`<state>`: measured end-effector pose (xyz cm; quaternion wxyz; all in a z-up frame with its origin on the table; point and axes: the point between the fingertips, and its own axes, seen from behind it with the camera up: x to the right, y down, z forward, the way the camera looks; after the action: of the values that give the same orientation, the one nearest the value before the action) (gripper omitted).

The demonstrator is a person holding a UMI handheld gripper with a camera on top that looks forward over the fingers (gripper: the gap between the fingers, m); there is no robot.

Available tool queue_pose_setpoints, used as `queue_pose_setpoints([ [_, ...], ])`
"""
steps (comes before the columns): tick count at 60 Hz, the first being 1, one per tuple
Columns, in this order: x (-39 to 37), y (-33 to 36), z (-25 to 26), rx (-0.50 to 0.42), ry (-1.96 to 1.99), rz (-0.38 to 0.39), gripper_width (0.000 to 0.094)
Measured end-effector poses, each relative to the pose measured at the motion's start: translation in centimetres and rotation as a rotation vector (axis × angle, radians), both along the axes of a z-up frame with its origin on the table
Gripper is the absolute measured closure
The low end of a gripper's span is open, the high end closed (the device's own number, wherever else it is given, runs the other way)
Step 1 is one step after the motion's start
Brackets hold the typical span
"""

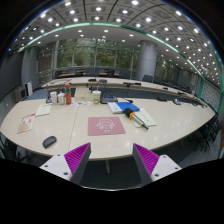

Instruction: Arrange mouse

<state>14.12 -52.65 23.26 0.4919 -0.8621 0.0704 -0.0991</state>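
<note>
Jaws apart, empty; mouse (49,141) probably beside pink mat (105,125).

Our gripper (111,160) hangs above the near edge of the counter (85,112), its jaws apart with nothing between them. Just ahead we see bare counter up to the pink mat (105,125), which lies flat. To the left the mouse (49,141) sits low near the edge, with free surface around it. Farther left, papers (26,123) lie flat. Beyond the mat, bottles and boxes (66,97) stand upright, and blue items (126,106) crowd the right, with a chair (207,128) past the counter's right end.
</note>
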Motion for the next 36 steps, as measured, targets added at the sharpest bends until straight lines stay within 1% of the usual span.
queue_pose_setpoints([
  [8,-1.1,-0.1,-1.5,-0.023,0.019,0.004,0.0080],
  [9,-1.7,0.7,-2.5,-0.023,0.019,0.003,0.0080],
  [15,-3.4,0.6,-4.3,-0.039,0.024,0.008,0.0082],
  [18,-5.0,1.3,-6.2,-0.047,0.037,0.013,0.0083],
  [29,-13.0,3.2,-12.5,-0.084,0.074,0.051,0.0086],
  [36,-20.3,5.9,-16.2,-0.085,0.112,0.106,0.0084],
])
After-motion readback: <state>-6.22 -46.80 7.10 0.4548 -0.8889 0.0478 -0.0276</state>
